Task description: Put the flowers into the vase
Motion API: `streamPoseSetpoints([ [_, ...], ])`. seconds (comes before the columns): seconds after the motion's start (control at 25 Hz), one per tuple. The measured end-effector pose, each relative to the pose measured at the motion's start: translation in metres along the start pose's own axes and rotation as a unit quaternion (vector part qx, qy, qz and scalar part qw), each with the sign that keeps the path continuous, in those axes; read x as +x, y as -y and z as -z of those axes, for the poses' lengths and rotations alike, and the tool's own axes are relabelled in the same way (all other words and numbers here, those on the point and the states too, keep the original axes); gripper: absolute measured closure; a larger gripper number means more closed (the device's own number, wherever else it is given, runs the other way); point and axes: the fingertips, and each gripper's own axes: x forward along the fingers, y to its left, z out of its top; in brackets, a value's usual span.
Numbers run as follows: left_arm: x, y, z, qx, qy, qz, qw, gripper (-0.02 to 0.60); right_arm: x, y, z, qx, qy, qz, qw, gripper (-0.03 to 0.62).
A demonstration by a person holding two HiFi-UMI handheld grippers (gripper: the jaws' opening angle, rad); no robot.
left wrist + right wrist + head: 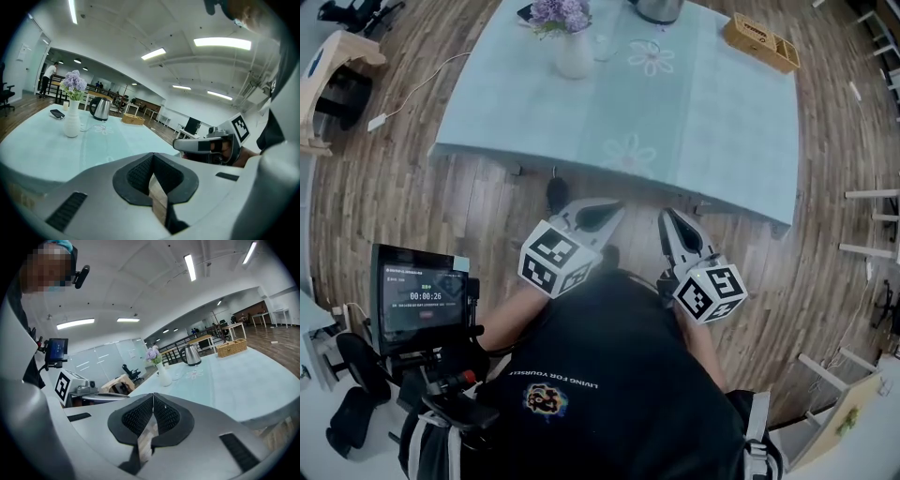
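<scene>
The left hand-held gripper (615, 209) and right hand-held gripper (667, 215) were held clenched, empty, off the counter's (741, 141) near edge; a smooth white vase (574, 54) was seen near the far edge.

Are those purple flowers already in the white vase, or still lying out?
In: the purple flowers rise from the upright white vase on the pale blue table.

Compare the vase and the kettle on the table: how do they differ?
The vase is matt white; the kettle is shiny metal with a dark handle. The vase is slim with a narrow neck; the kettle is broader. The vase holds purple flowers; the kettle holds none. Both stand upright on the pale table, apart from each other.
</scene>
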Motion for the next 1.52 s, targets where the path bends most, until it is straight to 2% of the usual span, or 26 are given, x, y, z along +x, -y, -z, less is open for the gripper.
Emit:
streamPoseSetpoints([
  [0.24, -0.002, 0.025, 0.01, 0.004, 0.008, -0.012, 0.9999, 0.572, -0.023, -0.006, 0.011, -0.009, -0.002, -0.021, 1.0, 0.574],
  [0.6, 0.0, 0.048, 0.017, 0.018, 0.002, -0.018, 0.9997, 0.572, -0.042, -0.005, 0.016, -0.005, 0.007, -0.033, 0.999, 0.574],
  [0.8, 0.0, 0.076, 0.029, 0.027, 0.002, -0.018, 0.9995, 0.572, -0.07, -0.004, 0.024, -0.005, 0.02, -0.036, 0.999, 0.574],
  [1.52, -0.001, 0.079, 0.029, 0.023, -0.001, -0.016, 0.9996, 0.573, -0.07, -0.004, 0.023, 0.0, 0.022, -0.034, 0.999, 0.574],
])
